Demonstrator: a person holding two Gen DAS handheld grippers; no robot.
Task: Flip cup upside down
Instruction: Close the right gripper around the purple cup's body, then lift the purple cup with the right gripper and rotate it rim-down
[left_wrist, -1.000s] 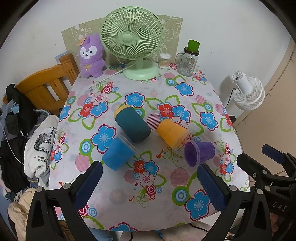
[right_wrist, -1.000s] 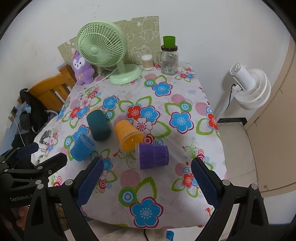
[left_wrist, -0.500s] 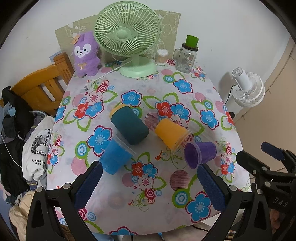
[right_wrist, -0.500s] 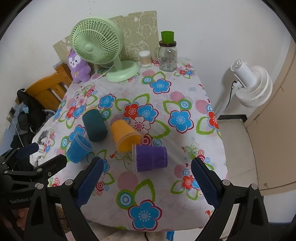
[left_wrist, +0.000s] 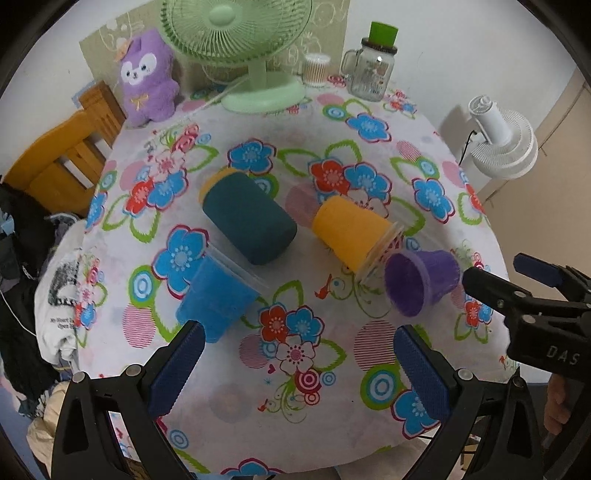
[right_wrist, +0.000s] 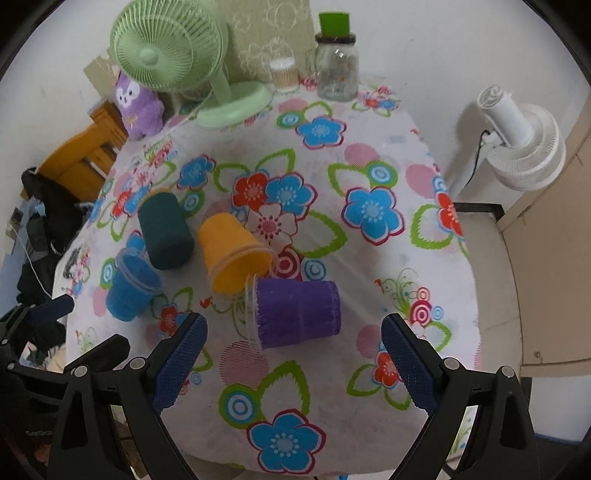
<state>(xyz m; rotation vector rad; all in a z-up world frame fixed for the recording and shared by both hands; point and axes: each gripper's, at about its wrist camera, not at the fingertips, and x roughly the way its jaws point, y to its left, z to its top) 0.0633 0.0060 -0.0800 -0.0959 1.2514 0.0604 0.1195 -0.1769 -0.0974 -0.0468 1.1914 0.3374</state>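
Observation:
Several cups lie on their sides on the flowered tablecloth (left_wrist: 295, 398): a blue cup (left_wrist: 214, 299) (right_wrist: 131, 290), a dark teal cup (left_wrist: 247, 218) (right_wrist: 164, 230), an orange cup (left_wrist: 354, 232) (right_wrist: 232, 254) and a purple cup (left_wrist: 421, 282) (right_wrist: 295, 312). My left gripper (left_wrist: 297, 369) is open and empty, above the table's near part, with the blue cup just beyond its left finger. My right gripper (right_wrist: 293, 362) is open and empty, with the purple cup just ahead between its fingers. The right gripper also shows at the right edge of the left wrist view (left_wrist: 524, 291).
At the table's far end stand a green desk fan (left_wrist: 251, 44), a purple plush toy (left_wrist: 147, 81), a glass jar with a green lid (left_wrist: 373, 62) and a small cotton-swab pot (left_wrist: 316, 68). A wooden chair (left_wrist: 62, 155) with clothes is left; a white floor fan (right_wrist: 517, 136) right.
Both grippers have moved forward and down toward the table, so the cups look larger and closer. The cups have not moved. Both grippers stay open.

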